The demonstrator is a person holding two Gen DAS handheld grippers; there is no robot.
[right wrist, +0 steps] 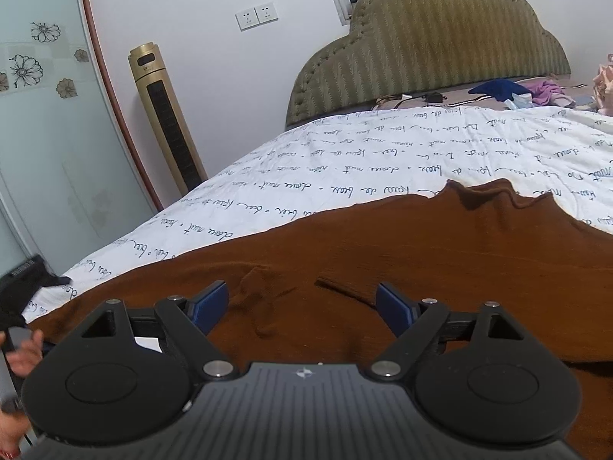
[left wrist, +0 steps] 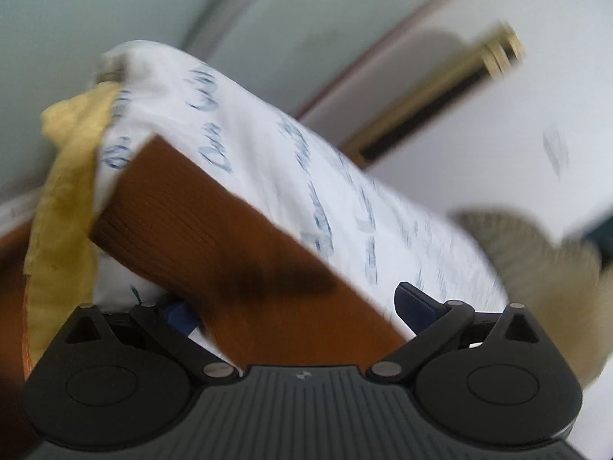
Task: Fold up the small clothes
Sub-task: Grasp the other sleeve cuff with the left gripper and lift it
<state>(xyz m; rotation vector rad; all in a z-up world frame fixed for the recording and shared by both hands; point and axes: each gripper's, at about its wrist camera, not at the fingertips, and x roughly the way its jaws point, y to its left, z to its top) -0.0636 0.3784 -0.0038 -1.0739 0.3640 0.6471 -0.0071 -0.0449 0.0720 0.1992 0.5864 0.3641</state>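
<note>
A brown ribbed garment [right wrist: 383, 253] lies spread on the white quilt with blue script [right wrist: 345, 168]. My right gripper [right wrist: 302, 306] hovers open just above the garment's near part, empty. In the tilted, blurred left wrist view, my left gripper [left wrist: 295, 306] is open, with a straight edge of the brown garment [left wrist: 214, 230] running between its fingers. Its right pad [left wrist: 415, 304] shows clear; the left pad is mostly hidden behind the cloth. Whether the pads touch the cloth I cannot tell.
A yellow cloth [left wrist: 65, 176] hangs at the quilt's corner. A gold tower fan [right wrist: 168, 122] stands by the wall. An olive headboard [right wrist: 440, 46] and several loose clothes [right wrist: 509, 90] are at the bed's far end. A hand [right wrist: 23, 349] shows at the left.
</note>
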